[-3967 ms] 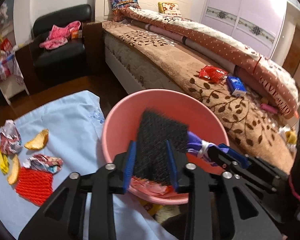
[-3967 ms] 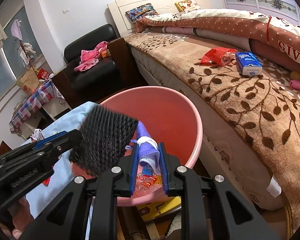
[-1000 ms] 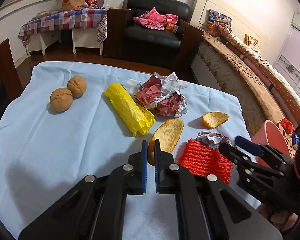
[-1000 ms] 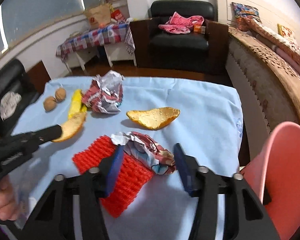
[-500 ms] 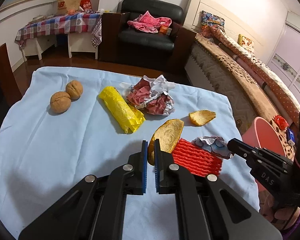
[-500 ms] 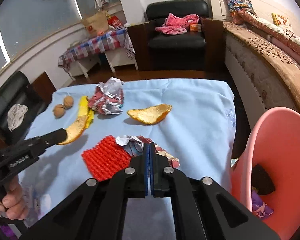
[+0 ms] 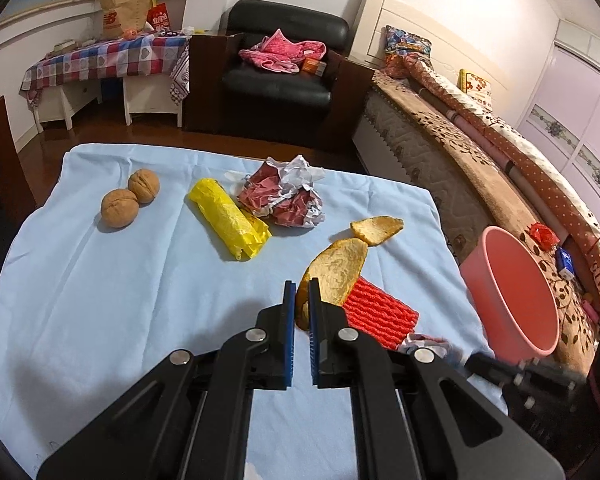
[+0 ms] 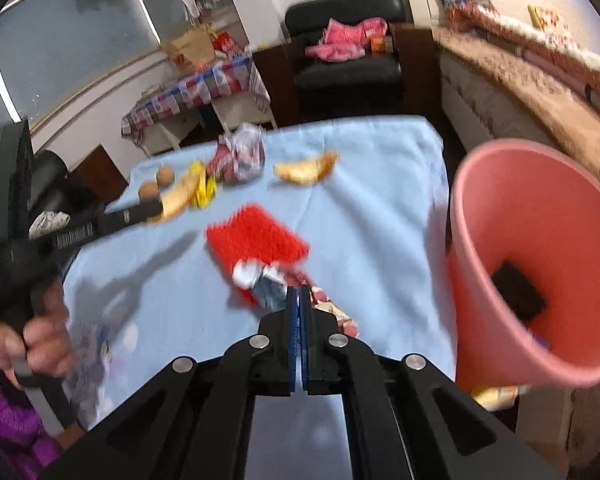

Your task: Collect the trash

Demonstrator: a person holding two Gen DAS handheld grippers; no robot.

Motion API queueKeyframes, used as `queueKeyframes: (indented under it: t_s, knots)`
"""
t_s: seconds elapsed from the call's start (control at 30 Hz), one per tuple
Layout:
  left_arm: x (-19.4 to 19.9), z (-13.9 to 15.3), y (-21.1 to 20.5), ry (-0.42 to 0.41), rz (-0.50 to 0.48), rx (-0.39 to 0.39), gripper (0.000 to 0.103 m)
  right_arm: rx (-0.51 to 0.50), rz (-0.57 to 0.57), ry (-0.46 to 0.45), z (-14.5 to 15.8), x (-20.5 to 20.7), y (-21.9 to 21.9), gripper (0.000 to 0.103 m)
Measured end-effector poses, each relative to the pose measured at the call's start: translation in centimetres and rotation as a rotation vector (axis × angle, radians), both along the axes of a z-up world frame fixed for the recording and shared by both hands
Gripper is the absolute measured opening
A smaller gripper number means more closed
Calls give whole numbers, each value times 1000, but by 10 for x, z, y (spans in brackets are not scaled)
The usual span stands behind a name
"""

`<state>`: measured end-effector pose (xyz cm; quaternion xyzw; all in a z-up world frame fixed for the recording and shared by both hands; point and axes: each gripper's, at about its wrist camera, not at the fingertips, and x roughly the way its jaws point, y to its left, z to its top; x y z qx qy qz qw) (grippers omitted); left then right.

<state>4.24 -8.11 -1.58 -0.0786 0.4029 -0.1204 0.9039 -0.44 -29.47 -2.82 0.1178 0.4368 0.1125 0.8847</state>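
A home bedroom: bed (image 7: 480, 128), armchair (image 7: 280, 68), wardrobe (image 7: 580, 92).

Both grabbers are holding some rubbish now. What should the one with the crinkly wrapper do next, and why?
Probably carry it sideways over the pink bin and let go. The right gripper is pinching the crumpled wrapper, lifted above the red netting, and the bin's open mouth is just beside it.
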Motion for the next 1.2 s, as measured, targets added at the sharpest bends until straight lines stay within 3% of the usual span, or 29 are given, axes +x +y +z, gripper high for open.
queueKeyframes:
  t_s: [0.03,0.1,0.27,0.4,0.63,0.67,0.73,0.87,1.03,1.2]
  knots:
    - [-1,1,0,0,-2,-2,5,2,5,14,-4,-4,1,12]
    - [-3,1,0,-2,-5,-7,5,8,2,25,-6,-13,-1,39]
    - [-8,2,-1,-2,-16,-11,5,-1,-3,-41,7,-23,-3,61]
    - [-11,3,-4,1,-26,-13,5,-47,19,-50,10,-12,1,64]
    - [-16,6,-9,-4,-43,-5,5,-141,59,-14,-11,9,11,64]
    - [-17,7,-10,-4,-46,-3,6,-147,62,-11,-13,12,13,63]
    - [-17,7,-12,-5,-51,0,6,-160,64,0,-18,15,17,42]
    - [-19,10,-16,-8,-60,4,6,-152,59,-17,-16,13,18,21]
    - [-20,16,-25,-15,-76,7,5,-105,45,-52,-5,-7,11,11]
    - [-25,23,-43,-35,-117,10,5,-54,-28,-113,14,-31,-16,7]
